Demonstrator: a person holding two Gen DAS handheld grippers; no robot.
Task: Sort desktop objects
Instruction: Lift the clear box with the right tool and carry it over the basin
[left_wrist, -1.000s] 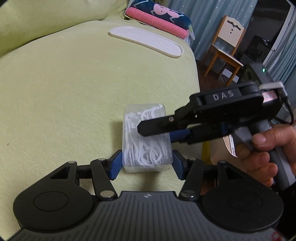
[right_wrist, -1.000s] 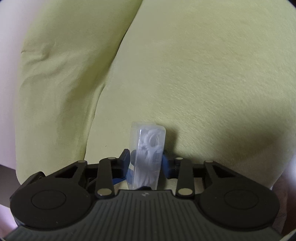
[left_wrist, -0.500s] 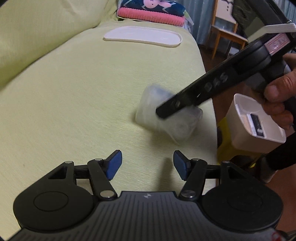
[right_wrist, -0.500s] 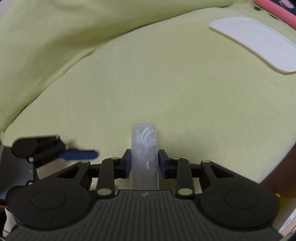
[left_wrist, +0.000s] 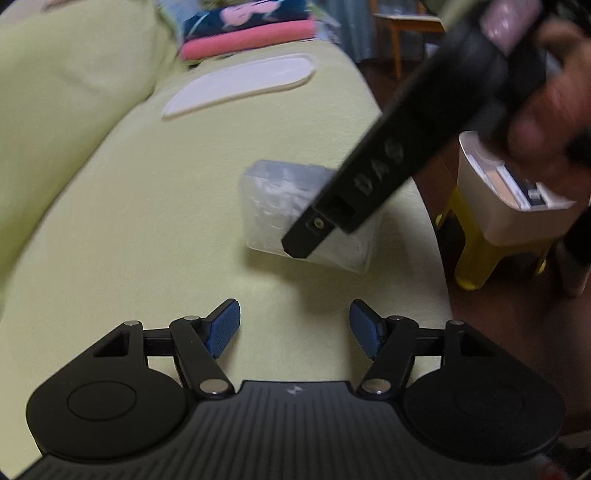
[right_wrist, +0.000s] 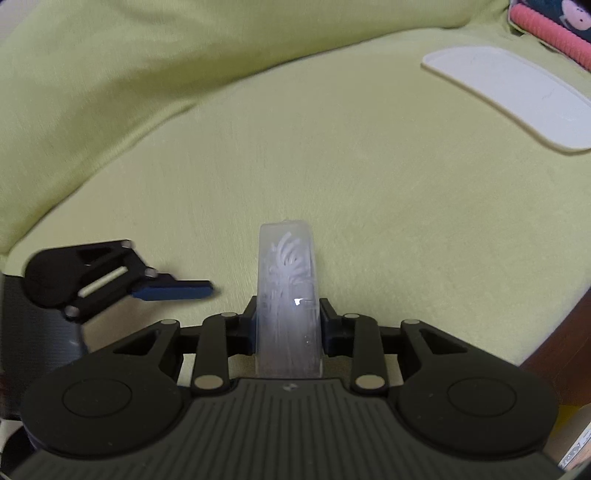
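A clear plastic box of white floss picks (left_wrist: 277, 206) hangs above the yellow-green sofa seat (left_wrist: 147, 240), blurred, ahead of my left gripper (left_wrist: 294, 325). That gripper is open with nothing between its blue pads. My right gripper (right_wrist: 287, 325) is shut on the same floss pick box (right_wrist: 286, 288), which stands edge-on between its fingers. In the left wrist view the right gripper's black body crosses in front of the box, held by a hand (left_wrist: 546, 103). The left gripper's blue fingertip (right_wrist: 173, 290) shows at the left of the right wrist view.
A flat white tray (left_wrist: 240, 86) lies on the far part of the seat, also seen as the white tray (right_wrist: 509, 92). Folded pink and dark cloths (left_wrist: 251, 33) sit behind it. A white bin (left_wrist: 506, 210) on a yellow stool (left_wrist: 469, 258) stands off the sofa's right edge.
My left gripper let go of the floss pick box and opened. The right gripper, shut on the box, lifted it away and turned it toward the white tray.
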